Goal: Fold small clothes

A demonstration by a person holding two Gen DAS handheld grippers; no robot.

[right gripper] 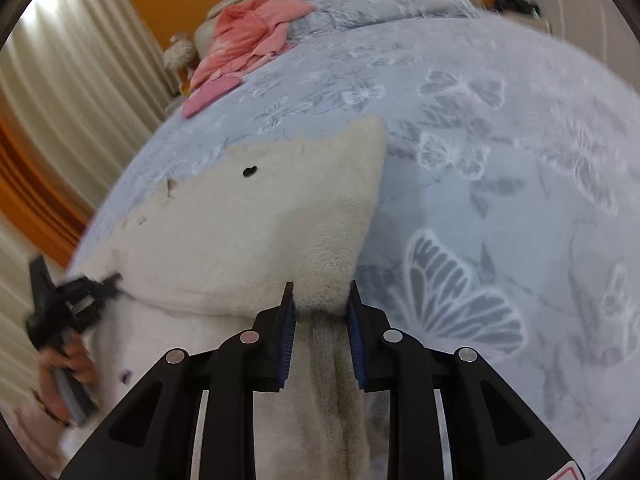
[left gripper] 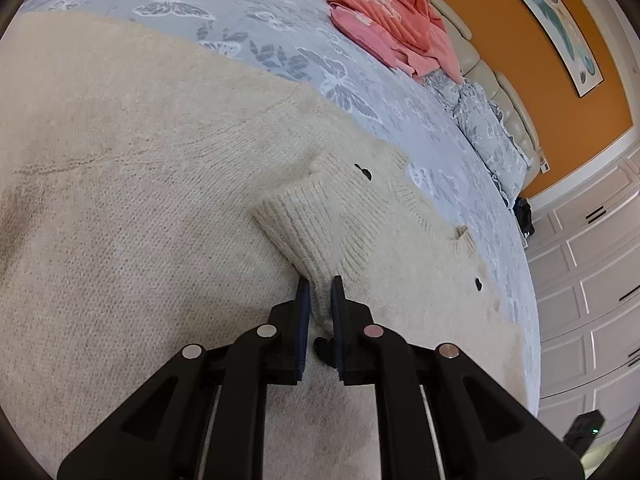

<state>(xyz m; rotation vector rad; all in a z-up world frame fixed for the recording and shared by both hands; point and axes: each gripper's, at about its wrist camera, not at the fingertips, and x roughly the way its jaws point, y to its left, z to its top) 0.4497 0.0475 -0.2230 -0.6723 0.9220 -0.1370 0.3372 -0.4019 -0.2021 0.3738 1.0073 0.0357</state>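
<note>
On the bed (left gripper: 280, 36), seen from the left wrist, a cream sweater (left gripper: 140, 184) lies spread; the left gripper (left gripper: 320, 284) has its jaws clamped on the ribbed cuff (left gripper: 304, 224). A pink garment (left gripper: 396, 28) sits beyond the sweater.

From the right wrist, the right gripper (right gripper: 320, 294) pinches a bunched fold of the sweater (right gripper: 280, 216), left gripper (right gripper: 76, 300) at its left edge.

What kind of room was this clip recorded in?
Most likely a bedroom: the sweater lies on a bed with butterfly-print bedding, matching pillows rest against a padded headboard, and panelled wardrobe doors stand alongside.
</note>
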